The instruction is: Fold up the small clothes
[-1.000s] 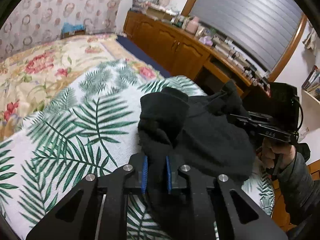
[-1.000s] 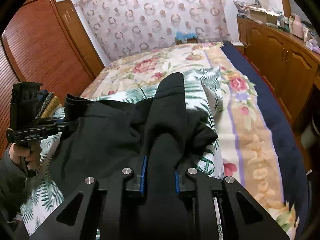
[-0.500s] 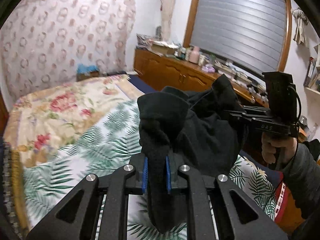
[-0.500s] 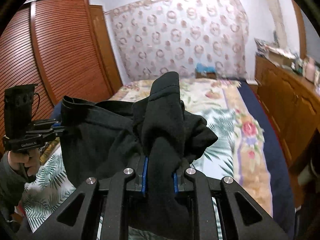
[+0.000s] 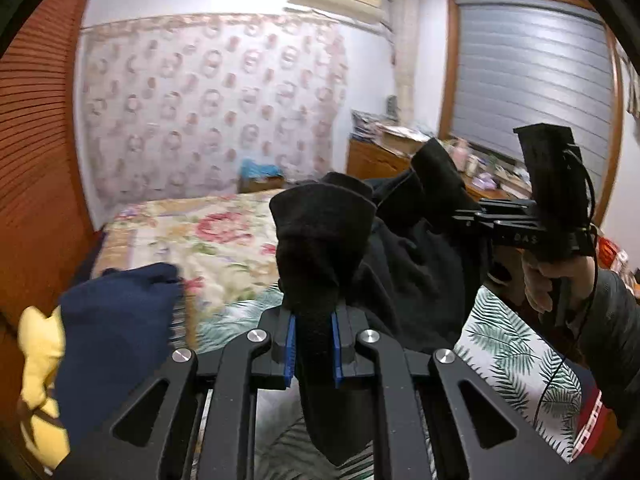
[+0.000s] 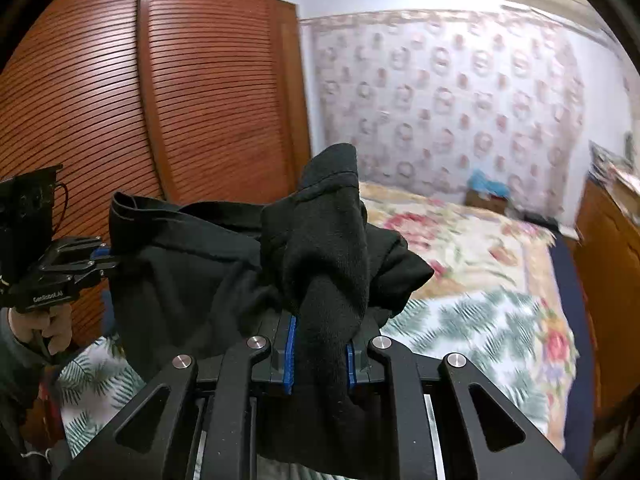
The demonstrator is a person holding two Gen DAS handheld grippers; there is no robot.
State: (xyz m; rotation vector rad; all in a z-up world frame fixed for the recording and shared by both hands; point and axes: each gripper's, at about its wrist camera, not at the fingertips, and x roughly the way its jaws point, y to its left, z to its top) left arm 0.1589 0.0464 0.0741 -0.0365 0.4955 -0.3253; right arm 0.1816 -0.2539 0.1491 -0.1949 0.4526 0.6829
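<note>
A black garment [image 5: 404,264] hangs in the air between both grippers, above the bed. My left gripper [image 5: 314,354] is shut on one bunched end of it, the cloth pinched between the blue pads. My right gripper [image 6: 318,356] is shut on the other end of the black garment [image 6: 192,276]. Each gripper also shows in the other's view: the right one [image 5: 476,216] at the right, the left one [image 6: 102,258] at the left, both clamped on the cloth's edge.
The bed has a palm-leaf sheet [image 5: 516,356] over a floral cover [image 6: 460,240]. A dark blue garment [image 5: 116,336] and a yellow one [image 5: 38,356] lie piled at the left. A slatted wooden wardrobe [image 6: 140,100] stands left, a cluttered wooden dresser [image 5: 384,156] right.
Both grippers have risen and tilted up with the black garment, lifting it off the bed. The views now show walls, wardrobe and the pile of other clothes.
</note>
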